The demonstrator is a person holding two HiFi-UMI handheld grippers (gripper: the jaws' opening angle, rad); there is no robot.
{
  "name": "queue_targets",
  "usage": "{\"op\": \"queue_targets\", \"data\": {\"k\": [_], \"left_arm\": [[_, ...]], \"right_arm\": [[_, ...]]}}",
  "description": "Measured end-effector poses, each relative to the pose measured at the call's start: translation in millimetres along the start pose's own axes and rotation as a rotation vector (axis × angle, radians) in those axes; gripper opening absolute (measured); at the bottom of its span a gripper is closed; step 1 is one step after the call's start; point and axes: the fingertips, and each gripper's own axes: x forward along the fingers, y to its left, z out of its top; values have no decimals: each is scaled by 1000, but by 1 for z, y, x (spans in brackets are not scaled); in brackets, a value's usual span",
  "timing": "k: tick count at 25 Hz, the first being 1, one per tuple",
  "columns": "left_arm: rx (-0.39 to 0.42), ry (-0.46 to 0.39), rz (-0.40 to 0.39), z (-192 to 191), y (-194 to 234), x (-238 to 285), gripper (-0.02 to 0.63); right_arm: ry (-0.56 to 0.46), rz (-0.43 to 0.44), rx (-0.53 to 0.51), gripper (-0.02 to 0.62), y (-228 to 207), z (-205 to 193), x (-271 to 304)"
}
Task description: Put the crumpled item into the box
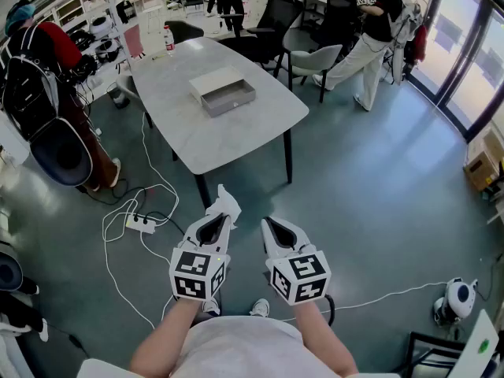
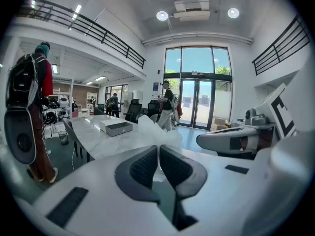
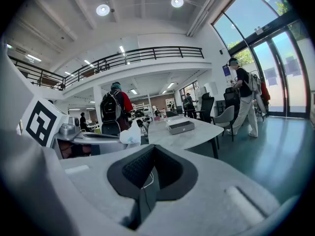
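Jaws of the left gripper (image 1: 217, 220) are clenched on a crumpled white paper wad (image 1: 224, 205), which sticks up and forward past their tips. In the left gripper view the dark ribbed pads (image 2: 142, 166) of the left gripper (image 2: 158, 149) press together with the paper wad (image 2: 158, 132) pinched between them and fanning out above. The right gripper (image 1: 268, 225) hangs just beside the left one at about the same height, apart from it. Its own view shows the right gripper (image 3: 153, 151) with its jaws drawn together and nothing between them. That view also catches the left gripper (image 3: 118, 137) at the left with the paper wad (image 3: 131, 134) at its tip.

Both grippers are held over the dark teal floor (image 1: 370, 203), short of a grey marble-look table (image 1: 236, 136). The box (image 1: 236, 101) sits on that table, well apart from the paper wad. It is a shallow grey box, open, with a white lid (image 1: 213, 80) lying against its far side. The box (image 2: 117, 128) looks empty from the left gripper view, and it shows small on the table (image 3: 189, 139) in the right gripper view as well (image 3: 181, 127).

A white power strip (image 1: 142, 224) with loose cables lies on the floor left of the grippers. A person with a black backpack (image 1: 31, 85) stands left of the table, and another person in white trousers (image 1: 362, 50) stands beyond it.
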Motion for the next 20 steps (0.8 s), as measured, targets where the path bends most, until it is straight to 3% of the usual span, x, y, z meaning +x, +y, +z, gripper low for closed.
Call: {"op": "queue_targets", "data": {"k": [8, 20], "left_arm": [[0, -7, 28, 8, -30, 11, 21], [-10, 1, 32, 13, -17, 58, 21]], "right_arm": [[7, 36, 4, 5, -28, -1, -20], [12, 48, -1, 5, -60, 6, 12]]}}
